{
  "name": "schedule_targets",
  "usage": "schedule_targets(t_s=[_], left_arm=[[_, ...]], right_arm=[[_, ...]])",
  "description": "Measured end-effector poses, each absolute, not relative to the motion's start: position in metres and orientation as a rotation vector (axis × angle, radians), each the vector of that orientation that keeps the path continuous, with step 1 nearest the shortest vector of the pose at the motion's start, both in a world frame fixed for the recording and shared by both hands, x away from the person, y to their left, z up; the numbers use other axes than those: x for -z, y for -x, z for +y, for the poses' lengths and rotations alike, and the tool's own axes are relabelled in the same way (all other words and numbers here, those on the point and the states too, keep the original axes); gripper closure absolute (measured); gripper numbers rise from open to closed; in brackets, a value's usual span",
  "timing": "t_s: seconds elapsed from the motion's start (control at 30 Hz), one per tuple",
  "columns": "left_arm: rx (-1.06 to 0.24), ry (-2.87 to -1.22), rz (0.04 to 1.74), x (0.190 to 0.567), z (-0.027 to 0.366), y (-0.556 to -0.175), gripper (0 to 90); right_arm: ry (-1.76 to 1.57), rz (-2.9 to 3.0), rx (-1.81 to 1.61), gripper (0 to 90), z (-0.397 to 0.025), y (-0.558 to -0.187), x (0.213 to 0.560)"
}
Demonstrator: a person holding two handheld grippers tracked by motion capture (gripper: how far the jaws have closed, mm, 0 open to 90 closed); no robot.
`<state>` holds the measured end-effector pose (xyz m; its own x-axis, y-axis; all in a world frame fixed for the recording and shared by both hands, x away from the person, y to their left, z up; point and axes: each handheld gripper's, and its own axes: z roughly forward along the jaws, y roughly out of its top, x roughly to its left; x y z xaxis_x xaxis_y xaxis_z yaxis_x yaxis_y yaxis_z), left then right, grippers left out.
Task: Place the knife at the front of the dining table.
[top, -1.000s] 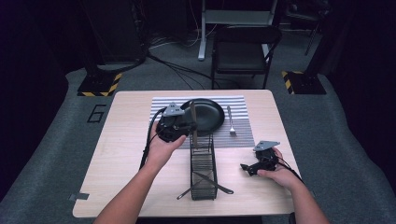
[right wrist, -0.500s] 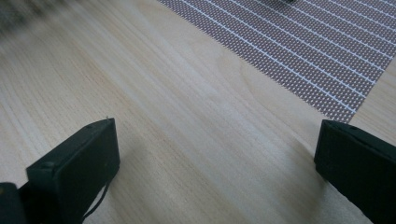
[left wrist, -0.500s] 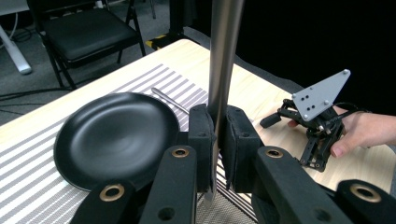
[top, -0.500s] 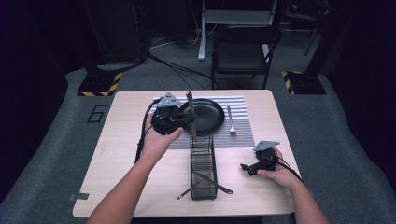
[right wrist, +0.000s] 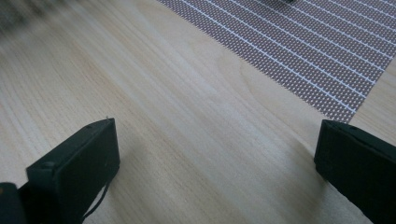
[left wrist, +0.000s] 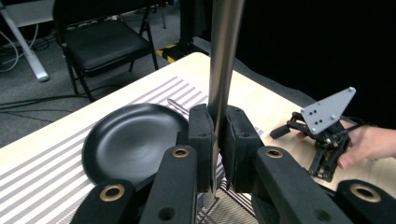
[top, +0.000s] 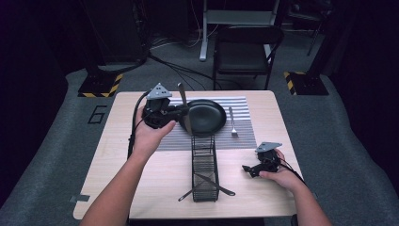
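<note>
Lifted a little higher and farther toward the chair side than half a second ago, the left gripper point(top: 182, 112) now hangs over the left part of the striped mat point(top: 169, 141), just beside the black plate point(top: 205, 116). Its jaws are pinching a knife point(top: 183, 107), which stands nearly upright; in the left gripper view the metal shaft point(left wrist: 223, 60) runs up between the two black pads point(left wrist: 201, 140) and out of the top of the picture, with the plate point(left wrist: 133, 142) low behind it. The person's left hand point(top: 149, 134) is wrapped around the gripper from below, and its cable loops down along the forearm.

Moving right, a narrow wire basket point(top: 205, 165) lies lengthwise on the wooden table point(top: 117, 155), its far end touching the near edge of the mat. Two long dark utensils point(top: 207, 183) lie crossed at its near end, poking out on both sides. Beyond the plate, a fork point(top: 232, 123) rests on the mat, tines toward the person.

At the right, the right gripper point(top: 248, 169) has not moved: it rests low at the table's near right part, held by the right hand point(top: 277, 173). Its jaws are spread wide with nothing between them; the right gripper view shows bare wood and a corner of the mat point(right wrist: 299, 51) in the gap.
</note>
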<state>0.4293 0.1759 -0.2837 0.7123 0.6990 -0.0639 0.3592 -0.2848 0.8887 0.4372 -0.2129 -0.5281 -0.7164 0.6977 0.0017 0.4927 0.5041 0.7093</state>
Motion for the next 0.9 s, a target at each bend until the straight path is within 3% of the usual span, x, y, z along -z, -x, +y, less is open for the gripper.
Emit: schedule_targets(t_s=[0.37,0.9], left_arm=[[-0.454,-1.868,0.874,0.286,0.196,-0.441,82.8],[-0.500,-1.861,0.995,0.338,0.213,-0.466,82.8]], right_arm=[[-1.003,2.465,-1.027,0.0,-0.213,-0.437,0.528],[-1.003,2.465,-1.027,0.0,-0.213,-0.437,0.528]])
